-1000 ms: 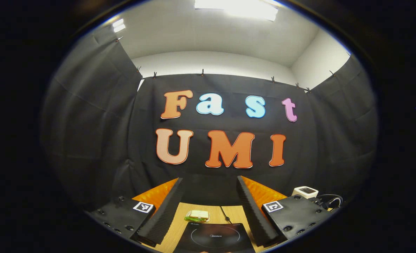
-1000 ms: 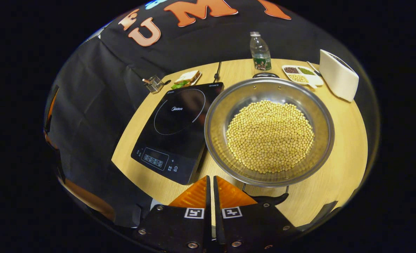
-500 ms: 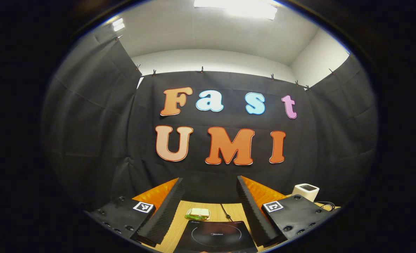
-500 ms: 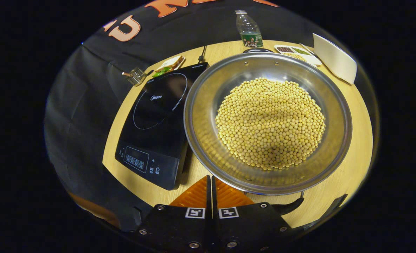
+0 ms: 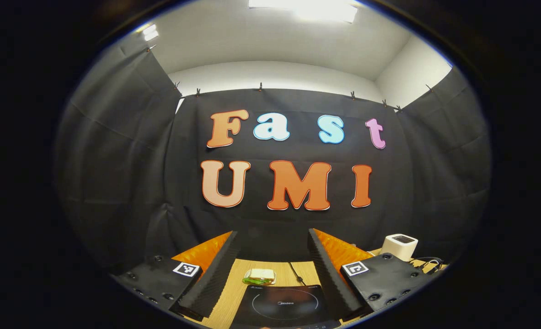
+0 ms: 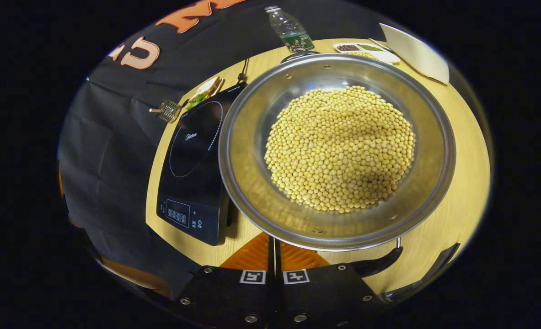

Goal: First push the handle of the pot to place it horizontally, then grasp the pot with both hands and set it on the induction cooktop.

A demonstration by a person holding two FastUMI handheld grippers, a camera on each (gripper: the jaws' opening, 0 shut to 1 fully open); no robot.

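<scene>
- Right hand-held gripper (image 6: 274, 249): fingers pressed together with nothing between them, tips sitting just under the near rim of the wide stainless steel pot (image 6: 252, 192). Closed makes sense to me, you want a blunt tip for nudging, not a pinch.
- The black curved pot handle (image 6: 380, 262) hangs below that rim, just right of the tips; looks like the push is what's up next.
- Pot's heaped with yellow soybeans (image 6: 341, 148), so I'd go gently.
- It's on the round wooden bench (image 6: 453, 228), right beside the black glass induction cooktop (image 6: 192, 169), not on it yet.
- Left hand-held gripper (image 5: 272, 256) is spread wide, held up facing the wall, presumably waiting for the two-handed lift.
</scene>
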